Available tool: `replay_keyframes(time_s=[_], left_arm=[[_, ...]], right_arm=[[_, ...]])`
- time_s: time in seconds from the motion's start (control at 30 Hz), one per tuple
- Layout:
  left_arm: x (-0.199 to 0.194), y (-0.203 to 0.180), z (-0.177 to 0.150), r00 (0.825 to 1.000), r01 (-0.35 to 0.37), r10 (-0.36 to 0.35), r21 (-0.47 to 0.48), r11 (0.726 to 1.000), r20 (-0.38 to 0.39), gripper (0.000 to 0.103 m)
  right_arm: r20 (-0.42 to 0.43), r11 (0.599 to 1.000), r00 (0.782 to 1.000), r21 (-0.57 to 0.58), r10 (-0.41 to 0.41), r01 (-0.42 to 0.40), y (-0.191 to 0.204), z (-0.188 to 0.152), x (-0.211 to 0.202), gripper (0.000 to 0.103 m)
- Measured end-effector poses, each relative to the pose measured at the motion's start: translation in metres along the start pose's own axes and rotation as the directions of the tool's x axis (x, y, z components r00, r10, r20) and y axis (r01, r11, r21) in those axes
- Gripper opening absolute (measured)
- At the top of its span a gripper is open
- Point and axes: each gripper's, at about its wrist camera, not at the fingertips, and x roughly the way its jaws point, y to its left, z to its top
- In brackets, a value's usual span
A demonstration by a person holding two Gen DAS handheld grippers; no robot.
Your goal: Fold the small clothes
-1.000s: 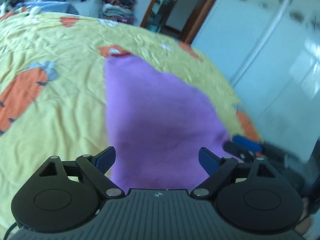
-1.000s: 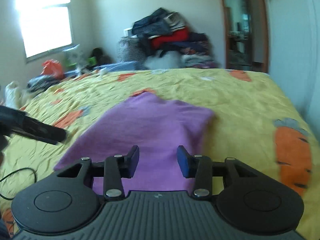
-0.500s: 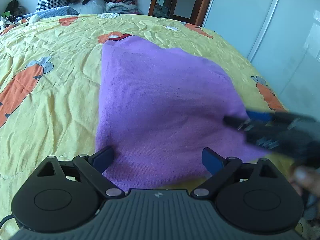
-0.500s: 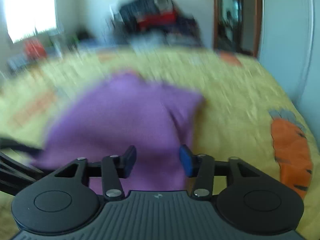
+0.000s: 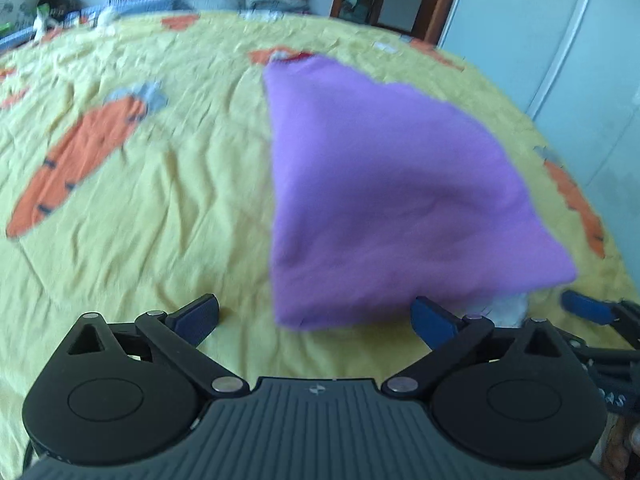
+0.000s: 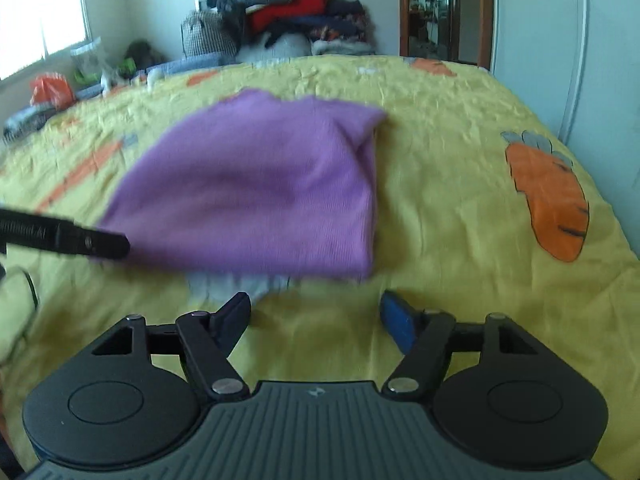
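A folded purple garment [image 5: 392,192] lies flat on the yellow carrot-print bedspread [image 5: 140,200]; it also shows in the right wrist view [image 6: 256,184]. A bit of grey-white cloth [image 6: 236,284] sticks out from under its near edge. My left gripper [image 5: 316,318] is open and empty, just short of the garment's near edge. My right gripper [image 6: 316,316] is open and empty, a little back from the near edge. The right gripper's blue finger [image 5: 586,307] shows at the right of the left wrist view, and the left gripper's finger [image 6: 80,240] at the garment's left corner.
A pile of clothes [image 6: 288,16] is stacked against the far wall. Bags and clutter [image 6: 52,88] sit under the window at the far left. A white wardrobe [image 5: 560,40] and a doorway [image 6: 440,8] are on the right, past the bed's edge.
Both grippers have pulled back from over the garment to just short of its near edge. The right gripper's jaws have opened wider.
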Motion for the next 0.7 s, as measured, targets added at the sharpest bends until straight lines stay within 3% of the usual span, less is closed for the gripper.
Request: replay_keyframes(time_s=[0.13,0.47,0.57,0.63,0.7], left_arm=[[-0.002,-0.001,-0.006,1.0,-0.022,0.022,0.028,0.999,0.008,0.103],[-0.008,-0.007,-0.017,0.998,-0.055,0.055,0.064,0.996,0.003,0.103],[-0.01,-0.01,-0.021,0.997,-0.071,0.072,0.095,0.993,-0.007,0.103],[-0.02,-0.007,-0.021,0.999,-0.035,0.034,0.086,0.996,0.013,0.102],[-0.033,0.001,-0.013,0.997,0.045,-0.047,0.038,0.998,0.062,0.103]], right_arm=[[-0.015,0.999,1.0,-0.029,-0.019,0.019,0.004,-0.003,-0.008,0.08],[-0.003,0.996,0.999,0.077,-0.041,0.041,-0.033,0.015,0.006,0.08],[-0.033,0.998,0.998,-0.015,-0.056,0.055,-0.026,0.012,0.013,0.087],[-0.028,0.998,0.998,-0.002,-0.059,0.059,-0.027,0.011,0.005,0.089],[0.021,0.991,1.0,0.136,0.013,-0.016,-0.043,0.012,-0.003,0.089]])
